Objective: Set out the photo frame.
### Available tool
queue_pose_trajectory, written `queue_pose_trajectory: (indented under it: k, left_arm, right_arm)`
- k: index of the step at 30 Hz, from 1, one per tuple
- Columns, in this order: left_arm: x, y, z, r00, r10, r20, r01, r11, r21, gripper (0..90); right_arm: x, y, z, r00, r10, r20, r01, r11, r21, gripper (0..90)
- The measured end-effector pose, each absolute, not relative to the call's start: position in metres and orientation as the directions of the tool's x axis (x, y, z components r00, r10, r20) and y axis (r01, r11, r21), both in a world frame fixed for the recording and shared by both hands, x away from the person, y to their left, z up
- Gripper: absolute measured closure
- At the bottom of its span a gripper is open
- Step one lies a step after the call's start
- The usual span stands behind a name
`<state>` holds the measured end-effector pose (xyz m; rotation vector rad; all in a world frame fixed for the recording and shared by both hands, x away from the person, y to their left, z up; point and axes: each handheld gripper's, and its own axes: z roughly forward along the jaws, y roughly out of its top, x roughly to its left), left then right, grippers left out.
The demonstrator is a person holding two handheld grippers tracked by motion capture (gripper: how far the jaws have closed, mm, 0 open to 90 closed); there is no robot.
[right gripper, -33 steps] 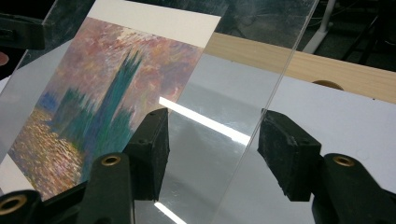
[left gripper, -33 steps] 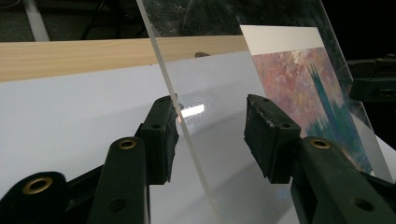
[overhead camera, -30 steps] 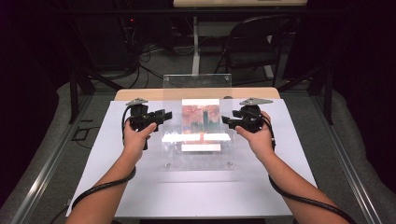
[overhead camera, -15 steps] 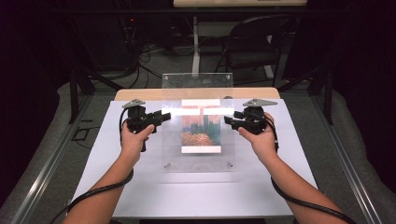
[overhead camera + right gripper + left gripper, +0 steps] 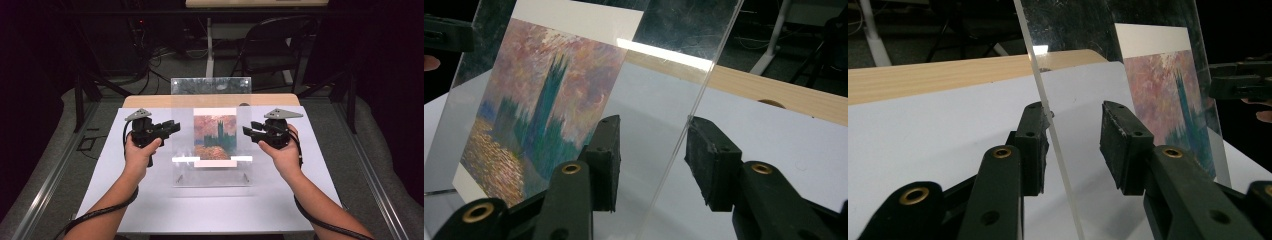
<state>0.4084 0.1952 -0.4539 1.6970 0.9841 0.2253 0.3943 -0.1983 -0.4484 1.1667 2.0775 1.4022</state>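
Clear acrylic frame (image 5: 210,131) stands between both open tongs (image 5: 1074,145) (image 5: 651,159), closing; its base blurs.

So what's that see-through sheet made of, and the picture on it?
The sheet looks like clear acrylic or glass: glossy, mirroring the lights, with fine scratches that suggest plastic. The picture seems to be a matte paper print with a white border.

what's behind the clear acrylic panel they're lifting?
Behind the clear acrylic panel stands a painting print, white-bordered, of towers over water. Farther back, a second clear panel at the table edge. The print's back is hidden.
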Motion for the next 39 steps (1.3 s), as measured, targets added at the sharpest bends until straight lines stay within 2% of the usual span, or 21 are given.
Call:
queue_pose_trajectory:
  k: [39]
  left_arm:
    - [0.363, 0.203, -0.450, 0.692, 0.662, -0.287, 0.401, -0.022, 0.916, 70.5]
  right_arm:
    - [0.349, -0.208, -0.443, -0.623, 0.767, 0.150, 0.354, 0.106, 0.929, 64.6]
